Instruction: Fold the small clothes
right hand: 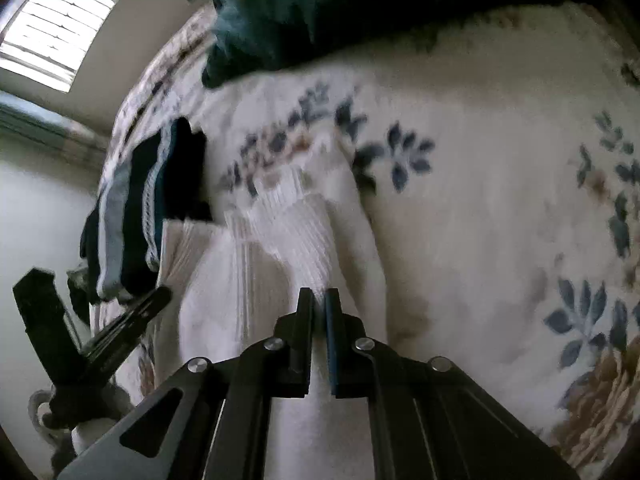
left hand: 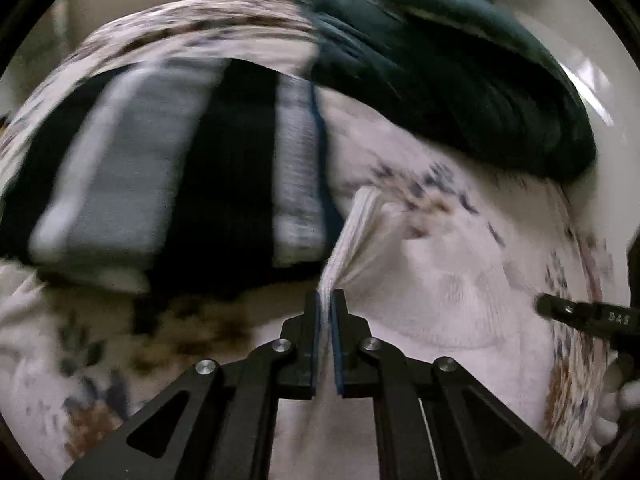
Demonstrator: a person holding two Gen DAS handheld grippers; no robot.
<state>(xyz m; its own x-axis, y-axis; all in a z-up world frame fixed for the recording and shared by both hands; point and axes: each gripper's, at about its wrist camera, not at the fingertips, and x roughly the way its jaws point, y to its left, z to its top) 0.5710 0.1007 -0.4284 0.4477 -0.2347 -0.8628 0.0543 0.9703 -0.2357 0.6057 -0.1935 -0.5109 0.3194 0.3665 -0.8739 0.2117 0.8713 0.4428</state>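
Note:
A white ribbed sock lies on the floral bedspread, its cuff edge pinched up. My left gripper is shut on that ribbed edge. In the right wrist view the same white sock stretches ahead, and my right gripper is shut on its other end. The left gripper also shows at the left of the right wrist view, and the tip of the right gripper shows at the right of the left wrist view.
A stack of folded black, grey and striped clothes lies on the bed to the left, also in the right wrist view. A dark teal pillow sits at the back. A window is at upper left.

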